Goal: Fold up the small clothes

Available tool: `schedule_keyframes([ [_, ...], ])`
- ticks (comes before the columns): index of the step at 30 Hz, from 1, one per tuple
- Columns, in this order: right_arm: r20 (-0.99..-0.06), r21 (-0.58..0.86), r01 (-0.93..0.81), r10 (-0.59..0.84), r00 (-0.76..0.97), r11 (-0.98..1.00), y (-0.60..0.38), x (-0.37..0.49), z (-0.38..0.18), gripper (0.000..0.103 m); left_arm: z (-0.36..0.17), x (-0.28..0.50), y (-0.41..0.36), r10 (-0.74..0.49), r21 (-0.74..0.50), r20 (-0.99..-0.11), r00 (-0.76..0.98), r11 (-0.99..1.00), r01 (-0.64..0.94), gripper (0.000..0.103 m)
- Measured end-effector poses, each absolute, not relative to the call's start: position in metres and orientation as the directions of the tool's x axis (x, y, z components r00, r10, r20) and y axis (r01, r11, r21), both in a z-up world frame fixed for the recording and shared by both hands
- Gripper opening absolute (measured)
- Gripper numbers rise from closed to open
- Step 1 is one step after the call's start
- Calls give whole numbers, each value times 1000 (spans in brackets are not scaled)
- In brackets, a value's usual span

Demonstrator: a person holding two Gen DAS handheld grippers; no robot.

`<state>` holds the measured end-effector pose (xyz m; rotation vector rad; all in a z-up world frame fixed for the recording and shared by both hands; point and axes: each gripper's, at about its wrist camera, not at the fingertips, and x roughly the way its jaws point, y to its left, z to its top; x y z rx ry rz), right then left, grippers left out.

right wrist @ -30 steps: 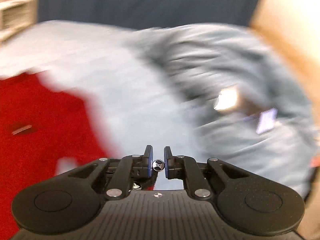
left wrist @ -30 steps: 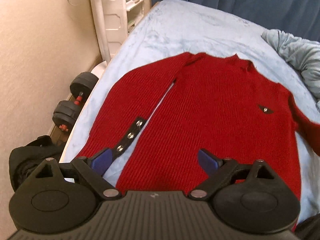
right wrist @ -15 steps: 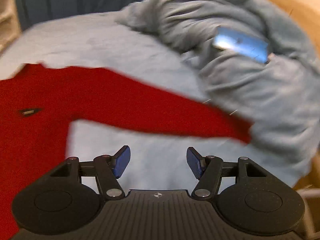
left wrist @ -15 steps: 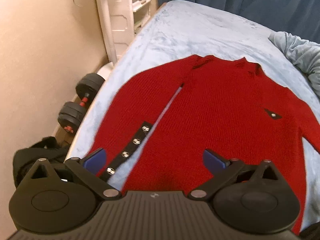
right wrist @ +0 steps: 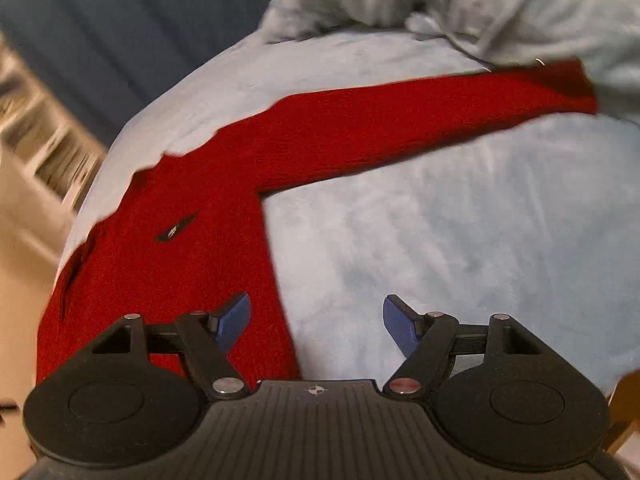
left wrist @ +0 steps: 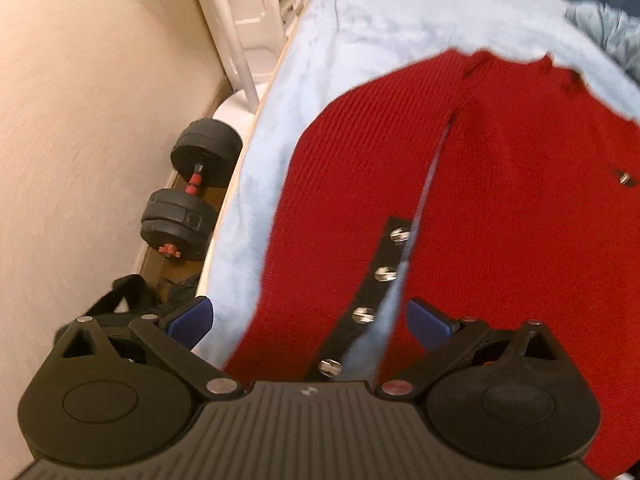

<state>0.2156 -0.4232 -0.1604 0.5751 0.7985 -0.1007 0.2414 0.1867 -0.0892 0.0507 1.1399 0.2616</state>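
A red knit sweater (left wrist: 500, 200) lies spread flat on a light blue bed (left wrist: 360, 32). Its left sleeve (left wrist: 340, 200) lies alongside the body and ends in a black cuff strip with several silver studs (left wrist: 372, 292). My left gripper (left wrist: 310, 322) hangs wide open above that cuff, touching nothing. In the right wrist view the sweater (right wrist: 180, 264) stretches its other sleeve (right wrist: 400, 120) out to the right. My right gripper (right wrist: 316, 320) hovers over the sweater's side edge, its jaws still opening with only the cloth edge below them.
A rumpled grey-blue blanket (right wrist: 500, 4) is heaped at the far right of the bed, over the sleeve's end. Beside the bed's left edge are a black dumbbell (left wrist: 188, 196), a black bag (left wrist: 124, 296) and a white shelf unit (left wrist: 244, 12). Dark blue curtains (right wrist: 120, 20) hang behind.
The right gripper went from shut to open and swung left and down from the blanket to the sweater's side. The left gripper moved left and lower, over the studded cuff.
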Motion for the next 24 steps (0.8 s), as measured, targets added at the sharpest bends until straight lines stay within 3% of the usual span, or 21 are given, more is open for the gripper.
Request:
schedule_keyframes([
  [4,-709,461,352,100,698,815,-429,214,-162,75,-112,252,178,228,234,-904,361,972,-28,103],
  [8,-721,441,347,96,687,828,-424,215,-164,75,-150,259,165,319,360,-910,266,925,120,103],
  [11,-718,446,341,103,689,828,-428,216,-165,75,-156,259,154,338,409,-888,311,890,201,102],
  [12,-716,448,344,101,690,825,-429,215,-165,75,-155,260,152,324,399,-893,312,891,217,91],
  [13,-715,453,347,102,692,822,-431,214,-165,75,-151,262,153,261,335,-918,297,913,233,54],
  [15,-712,462,353,104,694,814,-433,214,-166,75,-141,266,151,230,296,-931,283,930,218,19],
  [16,-711,467,355,106,695,810,-434,214,-166,75,-134,268,151,231,299,-930,286,928,223,10],
  [20,-704,480,351,114,701,804,-434,212,-166,75,-65,282,185,31,59,-941,338,996,74,9],
  [24,-696,497,356,119,708,791,-436,211,-166,75,21,292,219,-147,-173,-878,456,985,-15,9],
])
